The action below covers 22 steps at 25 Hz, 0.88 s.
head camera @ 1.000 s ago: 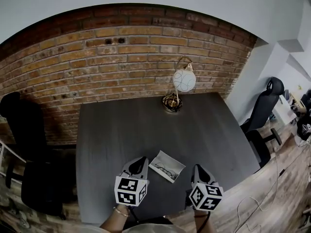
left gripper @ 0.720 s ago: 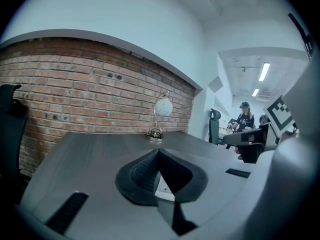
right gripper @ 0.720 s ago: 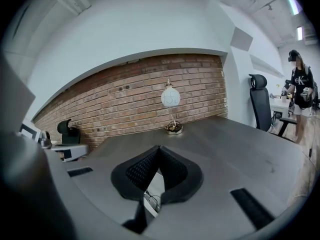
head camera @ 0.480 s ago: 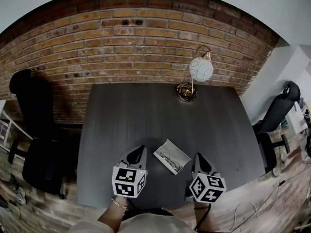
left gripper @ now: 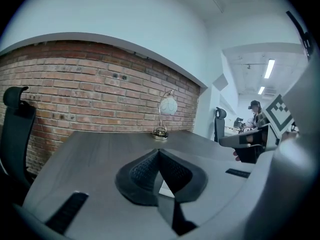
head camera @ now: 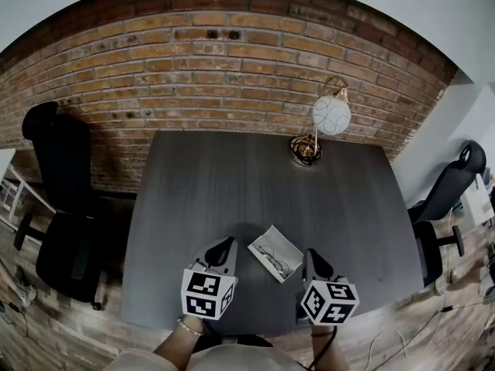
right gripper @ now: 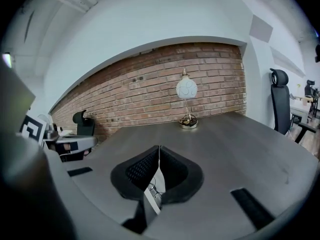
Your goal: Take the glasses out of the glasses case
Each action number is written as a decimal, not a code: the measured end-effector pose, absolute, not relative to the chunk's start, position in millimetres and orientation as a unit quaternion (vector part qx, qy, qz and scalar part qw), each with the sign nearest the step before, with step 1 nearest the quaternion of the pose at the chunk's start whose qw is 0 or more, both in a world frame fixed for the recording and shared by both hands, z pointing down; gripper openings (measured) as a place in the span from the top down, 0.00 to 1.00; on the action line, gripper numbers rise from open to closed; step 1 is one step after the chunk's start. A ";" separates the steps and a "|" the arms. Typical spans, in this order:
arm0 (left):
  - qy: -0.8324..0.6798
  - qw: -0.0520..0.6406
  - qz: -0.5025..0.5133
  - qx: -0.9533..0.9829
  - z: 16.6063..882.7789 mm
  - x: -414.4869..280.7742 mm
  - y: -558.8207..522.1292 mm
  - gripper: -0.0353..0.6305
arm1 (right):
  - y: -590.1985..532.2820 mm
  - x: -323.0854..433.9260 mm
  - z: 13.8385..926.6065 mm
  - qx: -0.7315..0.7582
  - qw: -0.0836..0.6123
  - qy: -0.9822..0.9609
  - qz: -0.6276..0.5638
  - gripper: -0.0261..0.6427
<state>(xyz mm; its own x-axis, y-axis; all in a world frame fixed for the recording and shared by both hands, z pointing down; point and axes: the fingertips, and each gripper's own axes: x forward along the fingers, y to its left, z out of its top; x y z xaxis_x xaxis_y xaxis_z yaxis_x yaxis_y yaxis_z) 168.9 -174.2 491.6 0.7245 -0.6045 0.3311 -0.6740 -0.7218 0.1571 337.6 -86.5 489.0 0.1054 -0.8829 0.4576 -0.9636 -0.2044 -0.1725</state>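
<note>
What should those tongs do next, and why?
Probably open the right tongs and ease them toward the glasses. The right and left tongs are both shut and empty, flanking the open case, and the glasses lie inside it.

A red brick wall (head camera: 232, 60) runs along the far side, with white wall (head camera: 433, 14) above it and to the right. A dark grey table (head camera: 232, 184) stands against the brick, and a lamp (head camera: 331, 114) with a white globe sits near its far right corner. A black chair (head camera: 62, 207) stands at the left and a second chair (head camera: 452, 188) at the right, both on wood floor (head camera: 39, 335). Strip lights (left gripper: 269, 69) glow in a far room.
</note>
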 end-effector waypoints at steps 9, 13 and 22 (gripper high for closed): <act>-0.366 0.144 0.144 0.908 509.0 158.2 -175.1 0.92 | -93.8 327.8 521.7 0.699 0.158 -0.654 0.243 0.91; -0.373 0.150 0.150 0.903 516.0 153.7 -174.7 0.92 | -98.6 318.1 535.5 0.668 0.178 -0.676 0.254 0.91; -0.394 0.164 0.158 0.891 528.3 144.6 -176.1 0.92 | -103.7 316.6 553.6 0.640 0.206 -0.692 0.262 0.87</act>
<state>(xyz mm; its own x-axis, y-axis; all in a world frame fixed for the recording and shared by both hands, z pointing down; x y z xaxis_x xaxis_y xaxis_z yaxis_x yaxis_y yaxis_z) 144.6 -176.1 528.3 0.6397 -0.6502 0.4100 -0.7535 -0.6359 0.1671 316.6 -103.7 553.6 -0.0959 -0.7783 0.6205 -0.9941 0.0434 -0.0992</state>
